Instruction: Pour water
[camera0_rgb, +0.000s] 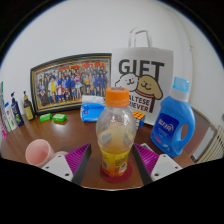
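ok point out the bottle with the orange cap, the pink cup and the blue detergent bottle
bottle with the orange cap (116, 135), gripper view, on its clear body between the fingers
pink cup (38, 151), gripper view, on its rim
blue detergent bottle (174, 122), gripper view, on its front label

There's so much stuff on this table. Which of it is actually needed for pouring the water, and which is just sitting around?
Part of the job:
- orange-capped bottle, standing between the fingers of the hand-held gripper
- pink cup, probably where the pour goes

Just lying about:
- blue detergent bottle
- gift bag
- framed group photo
- small bottles beside the photo
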